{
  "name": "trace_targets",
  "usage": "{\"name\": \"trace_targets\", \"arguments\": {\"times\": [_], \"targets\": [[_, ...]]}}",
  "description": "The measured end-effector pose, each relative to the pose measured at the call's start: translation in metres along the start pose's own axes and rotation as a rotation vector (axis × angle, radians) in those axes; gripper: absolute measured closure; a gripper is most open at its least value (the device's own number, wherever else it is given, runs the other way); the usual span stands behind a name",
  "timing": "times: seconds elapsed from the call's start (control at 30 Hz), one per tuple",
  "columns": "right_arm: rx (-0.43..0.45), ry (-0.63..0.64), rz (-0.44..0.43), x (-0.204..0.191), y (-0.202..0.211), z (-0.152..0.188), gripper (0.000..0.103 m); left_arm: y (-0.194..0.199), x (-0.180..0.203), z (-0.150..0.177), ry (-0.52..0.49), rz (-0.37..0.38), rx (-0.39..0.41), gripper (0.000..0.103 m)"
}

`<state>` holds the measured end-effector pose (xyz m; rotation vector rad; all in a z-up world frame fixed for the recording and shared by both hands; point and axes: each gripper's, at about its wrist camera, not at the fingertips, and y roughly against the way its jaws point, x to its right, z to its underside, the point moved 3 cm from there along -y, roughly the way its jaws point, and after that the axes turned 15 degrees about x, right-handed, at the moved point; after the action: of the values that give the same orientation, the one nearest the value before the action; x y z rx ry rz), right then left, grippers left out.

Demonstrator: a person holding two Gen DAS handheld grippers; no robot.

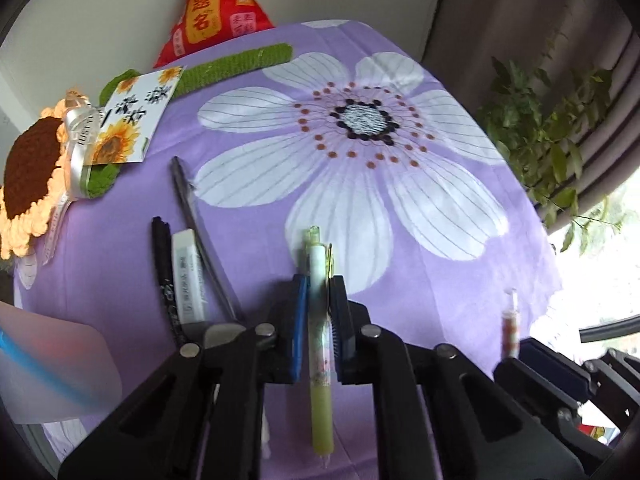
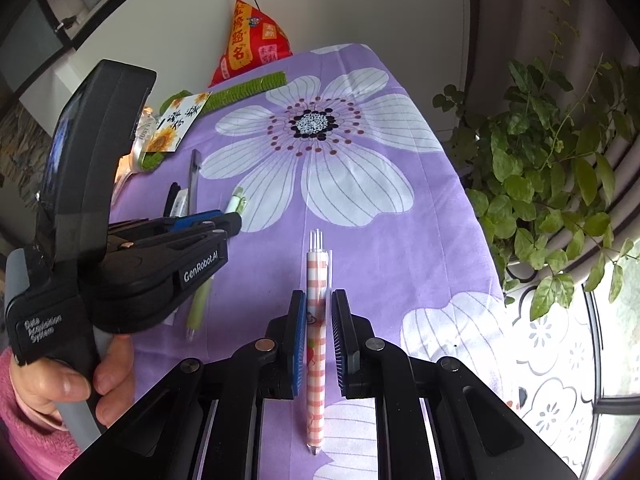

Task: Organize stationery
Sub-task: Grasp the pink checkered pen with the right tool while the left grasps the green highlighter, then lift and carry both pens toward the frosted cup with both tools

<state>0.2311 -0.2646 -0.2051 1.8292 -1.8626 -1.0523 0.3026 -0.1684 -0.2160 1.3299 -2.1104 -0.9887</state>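
Both claws gripping pens over the flowered counter; sorting partly done.

Purple floral counter (image 2: 400, 240) fills both views; crochet sunflower (image 1: 30, 168) with its card (image 1: 132, 120) at ten o'clock. Left claw (image 1: 319, 312) clamped on the green pen (image 1: 320, 360). Right claw (image 2: 316, 332) clamped on the pink checked pen (image 2: 316, 360). Laid side by side at nine o'clock in the left view: grey pen (image 1: 200, 240), eraser (image 1: 190, 276), black marker (image 1: 166, 276). Judgement: three items grouped, two pens yet to join them.
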Motion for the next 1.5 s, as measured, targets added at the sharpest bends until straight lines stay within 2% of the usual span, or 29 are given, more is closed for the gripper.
{"name": "trace_targets", "arguments": {"times": [0.2, 0.3, 0.57, 0.8, 0.93, 0.97, 1.0, 1.07, 1.13, 1.23, 1.3, 1.33, 1.37, 1.43, 1.5], "targets": [[0.001, -0.018, 0.009, 0.006, 0.001, -0.001, 0.089, 0.021, 0.007, 0.008, -0.003, 0.051, 0.040, 0.093], [-0.007, -0.019, 0.008, 0.007, 0.000, -0.001, 0.089, 0.030, 0.006, 0.018, 0.002, 0.066, 0.024, 0.093], [-0.054, 0.017, 0.009, 0.002, -0.006, 0.007, 0.089, 0.050, -0.004, 0.062, 0.008, 0.071, -0.038, 0.093], [-0.094, 0.030, 0.008, -0.001, -0.014, 0.014, 0.089, 0.051, -0.002, 0.070, -0.028, 0.044, -0.027, 0.092], [-0.100, 0.030, 0.014, -0.001, -0.015, 0.012, 0.089, 0.049, 0.000, 0.069, -0.049, 0.028, -0.015, 0.075], [-0.099, 0.037, 0.020, -0.002, -0.015, 0.011, 0.086, 0.048, 0.001, 0.068, -0.055, 0.021, -0.010, 0.071], [-0.101, 0.051, 0.029, -0.003, -0.016, 0.010, 0.077, 0.048, 0.001, 0.068, -0.060, 0.016, -0.007, 0.070], [-0.105, 0.071, 0.033, -0.008, -0.018, 0.009, 0.065, 0.046, 0.002, 0.066, -0.066, 0.007, 0.000, 0.070], [-0.107, 0.079, 0.028, -0.013, -0.021, 0.008, 0.065, 0.044, 0.002, 0.065, -0.071, 0.003, 0.009, 0.069], [-0.118, 0.101, 0.070, -0.017, -0.031, 0.007, 0.065, 0.043, 0.001, 0.064, -0.067, 0.002, 0.017, 0.070], [-0.106, 0.121, 0.081, -0.018, -0.033, 0.005, 0.067, 0.044, 0.001, 0.065, -0.069, 0.010, 0.023, 0.075], [-0.100, 0.134, 0.088, -0.019, -0.033, 0.004, 0.072, 0.045, 0.002, 0.066, -0.073, 0.015, 0.027, 0.090], [-0.093, 0.149, 0.110, -0.019, -0.033, 0.004, 0.089, 0.046, 0.002, 0.066, -0.079, 0.016, 0.029, 0.090], [-0.096, 0.126, 0.090, -0.016, -0.032, 0.004, 0.089, 0.048, 0.001, 0.067, -0.072, 0.033, 0.029, 0.090], [-0.088, 0.071, 0.034, -0.013, -0.023, 0.001, 0.089, 0.054, -0.001, 0.066, -0.057, 0.051, 0.045, 0.091]]}}
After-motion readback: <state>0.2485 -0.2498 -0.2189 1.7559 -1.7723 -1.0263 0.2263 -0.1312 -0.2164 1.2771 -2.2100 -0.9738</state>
